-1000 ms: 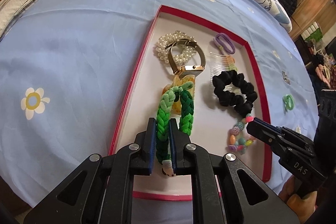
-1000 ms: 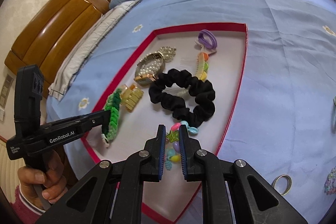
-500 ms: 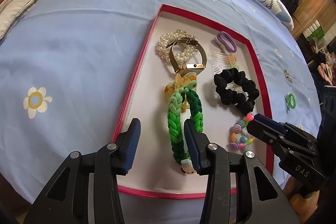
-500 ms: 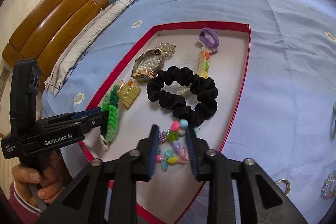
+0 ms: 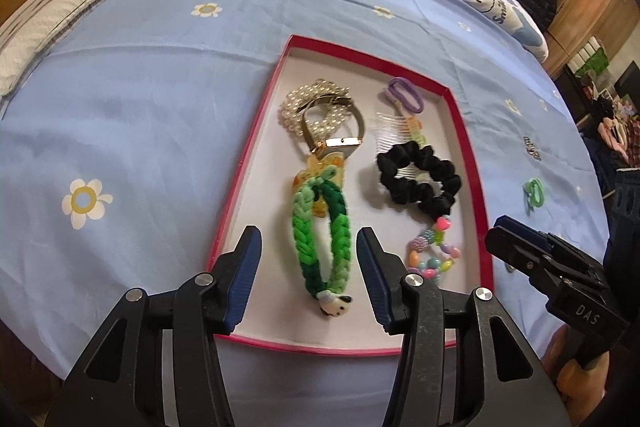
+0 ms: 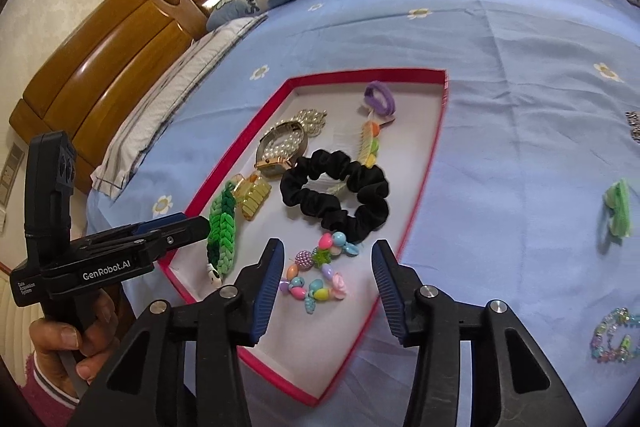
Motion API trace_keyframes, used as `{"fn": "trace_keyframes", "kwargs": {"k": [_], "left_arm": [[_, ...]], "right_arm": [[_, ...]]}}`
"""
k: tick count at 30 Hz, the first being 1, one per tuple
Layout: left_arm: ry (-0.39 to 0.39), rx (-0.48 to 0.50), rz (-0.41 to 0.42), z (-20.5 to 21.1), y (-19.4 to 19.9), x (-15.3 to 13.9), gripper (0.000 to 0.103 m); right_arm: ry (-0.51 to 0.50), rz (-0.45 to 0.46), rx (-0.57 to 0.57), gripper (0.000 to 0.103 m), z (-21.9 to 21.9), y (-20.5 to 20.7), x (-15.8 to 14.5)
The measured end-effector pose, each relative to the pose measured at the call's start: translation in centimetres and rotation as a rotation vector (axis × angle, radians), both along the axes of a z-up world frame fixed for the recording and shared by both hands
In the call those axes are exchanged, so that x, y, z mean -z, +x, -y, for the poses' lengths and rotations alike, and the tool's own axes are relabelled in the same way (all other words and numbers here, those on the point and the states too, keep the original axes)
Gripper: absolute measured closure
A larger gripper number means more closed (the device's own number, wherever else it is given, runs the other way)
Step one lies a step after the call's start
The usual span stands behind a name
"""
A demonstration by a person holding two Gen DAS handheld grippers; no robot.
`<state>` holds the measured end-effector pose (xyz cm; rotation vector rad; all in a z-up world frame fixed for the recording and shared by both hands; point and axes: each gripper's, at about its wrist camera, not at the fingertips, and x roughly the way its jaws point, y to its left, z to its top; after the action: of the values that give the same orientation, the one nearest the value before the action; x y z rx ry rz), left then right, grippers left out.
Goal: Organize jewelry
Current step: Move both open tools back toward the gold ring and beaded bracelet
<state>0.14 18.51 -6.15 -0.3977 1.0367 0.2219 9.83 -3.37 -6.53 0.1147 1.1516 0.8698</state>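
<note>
The left gripper (image 5: 309,277) has just been opening; its jaws stand apart over the green braided bracelet (image 5: 320,233), which lies free in the red tray (image 5: 236,187) on the bed. The right gripper (image 6: 328,293), also just opened, brackets the loose beaded bracelet (image 6: 316,275) without touching. A jaw tip could likely snag either bracelet and drag it across the tray.

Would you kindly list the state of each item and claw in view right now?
left claw: open, jaws just opening, clear of the green braided bracelet.
right claw: open, jaws just opening, clear of the bead bracelet.
green braided bracelet: lying flat in the tray.
bead bracelet: lying in the tray.
black scrunchie: in the tray, over a comb.
tray: open, on the bed.
</note>
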Motion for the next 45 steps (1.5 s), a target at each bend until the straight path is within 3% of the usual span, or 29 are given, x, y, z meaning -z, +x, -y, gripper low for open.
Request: {"fn": "trace_keyframes", "kwargs": {"k": [6,8,10,23,33,45], "left_arm": [[-0.002,0.017,0.014,1.3,0.0,-0.7,0.044],[-0.002,0.028,0.020,1.9,0.0,-0.9,0.042],[0.001,0.047,0.022,2.8,0.1,-1.0,0.041],[0.001,0.144,0.039,7.2,0.7,-2.0,0.040],[0.012,0.277,0.050,12.9,2.4,-2.9,0.040],[0.026,0.409,0.028,18.6,4.5,-1.9,0.040]], "right_arm": [[0.006,0.008,0.050,0.049,2.5,0.1,-0.5],[0.005,0.014,0.071,0.036,3.5,0.1,-0.6],[0.007,0.018,0.098,0.033,4.9,0.1,-0.7],[-0.019,0.020,0.244,0.032,12.7,-0.1,-0.7],[-0.048,0.022,0.331,0.032,17.6,-0.3,-0.3],[-0.075,0.012,0.404,0.032,21.6,0.1,0.6]]}}
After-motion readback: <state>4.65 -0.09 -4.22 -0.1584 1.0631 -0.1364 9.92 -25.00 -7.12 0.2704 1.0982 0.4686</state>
